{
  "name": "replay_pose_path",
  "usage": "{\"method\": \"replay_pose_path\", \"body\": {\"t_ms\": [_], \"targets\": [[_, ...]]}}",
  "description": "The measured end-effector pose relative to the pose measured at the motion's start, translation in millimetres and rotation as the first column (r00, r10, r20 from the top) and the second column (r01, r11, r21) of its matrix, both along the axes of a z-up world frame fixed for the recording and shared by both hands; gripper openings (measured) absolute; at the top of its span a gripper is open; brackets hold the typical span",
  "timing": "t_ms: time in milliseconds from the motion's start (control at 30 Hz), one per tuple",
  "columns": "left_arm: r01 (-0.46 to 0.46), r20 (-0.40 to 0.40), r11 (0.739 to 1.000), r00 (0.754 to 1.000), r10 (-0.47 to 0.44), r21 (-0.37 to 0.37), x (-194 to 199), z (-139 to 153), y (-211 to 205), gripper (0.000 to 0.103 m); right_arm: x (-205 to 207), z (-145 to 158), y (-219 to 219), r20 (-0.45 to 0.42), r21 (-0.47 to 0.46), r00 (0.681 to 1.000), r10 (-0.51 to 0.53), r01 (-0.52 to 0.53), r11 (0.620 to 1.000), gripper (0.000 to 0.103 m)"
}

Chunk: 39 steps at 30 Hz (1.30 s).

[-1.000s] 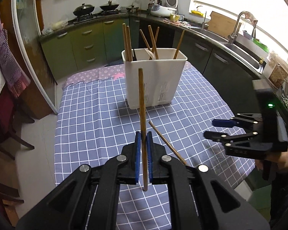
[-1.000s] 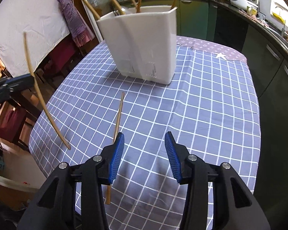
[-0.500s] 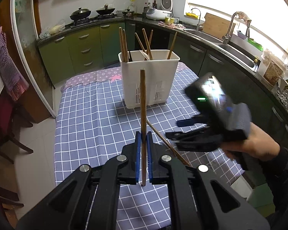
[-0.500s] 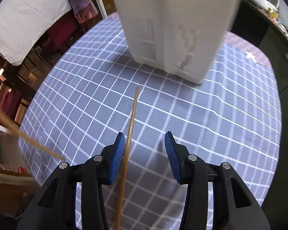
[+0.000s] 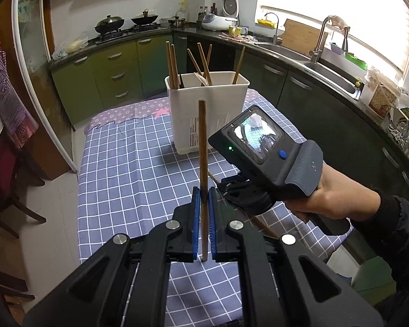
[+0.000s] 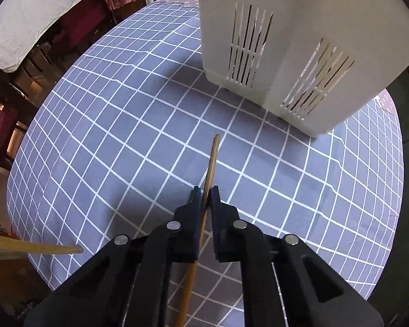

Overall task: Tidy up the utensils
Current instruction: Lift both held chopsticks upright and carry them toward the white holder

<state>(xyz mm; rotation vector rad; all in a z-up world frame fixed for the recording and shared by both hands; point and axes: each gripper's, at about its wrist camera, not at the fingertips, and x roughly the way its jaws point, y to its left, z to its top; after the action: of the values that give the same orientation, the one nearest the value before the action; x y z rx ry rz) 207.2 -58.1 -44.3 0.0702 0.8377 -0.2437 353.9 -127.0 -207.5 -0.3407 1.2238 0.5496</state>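
My left gripper (image 5: 202, 212) is shut on a brown wooden chopstick (image 5: 202, 150) and holds it upright above the checked tablecloth (image 5: 128, 169). The white utensil holder (image 5: 207, 111) stands behind it with several chopsticks inside. My right gripper (image 6: 205, 200) is down at the cloth (image 6: 109, 136) with its jaws closed on a second chopstick (image 6: 212, 158) that lies pointing toward the holder (image 6: 300, 41). In the left wrist view the right gripper's body (image 5: 267, 158) covers most of that chopstick. The held chopstick's tip (image 6: 54, 249) shows at the left edge of the right wrist view.
The table's front edge (image 5: 150, 253) is near the left gripper. Dark chairs (image 5: 2, 185) stand to the left. Green cabinets (image 5: 109, 70), a stove and a sink counter (image 5: 327, 62) ring the far side and right.
My right gripper moved in from the right, dropped to the cloth and shut on the lying chopstick. My left gripper kept its chopstick upright and drew back slightly from the holder.
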Motion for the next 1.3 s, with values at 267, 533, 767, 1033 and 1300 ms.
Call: {"method": "replay_pose_path", "body": {"t_ms": [267,533,767,1033,1300], "targets": [[0.002,0.000,1.000,1.000,-0.002,0.003,-1,0,1,0.006,-15,52,-27,0.095,0.135,0.994,-0.051,0.038,0.990,0.006],[0.000,0.005,1.000,1.000,0.000,0.006,-4,1,3,0.006,-65,135,-81,0.275,0.303,0.951,-0.139,0.052,0.952,0.006],[-0.001,0.010,1.000,1.000,0.001,0.014,-6,2,1,0.006,-103,156,-113,0.345,0.330,0.923,-0.172,0.053,0.943,0.006],[0.007,0.011,1.000,1.000,-0.007,0.021,-8,3,-2,0.006,-120,155,-119,0.350,0.345,0.921,-0.172,0.044,0.938,0.006],[0.012,0.010,1.000,1.000,-0.012,0.017,-8,4,-1,0.006,-122,153,-120,0.342,0.346,0.925,-0.167,0.041,0.937,0.006]]}}
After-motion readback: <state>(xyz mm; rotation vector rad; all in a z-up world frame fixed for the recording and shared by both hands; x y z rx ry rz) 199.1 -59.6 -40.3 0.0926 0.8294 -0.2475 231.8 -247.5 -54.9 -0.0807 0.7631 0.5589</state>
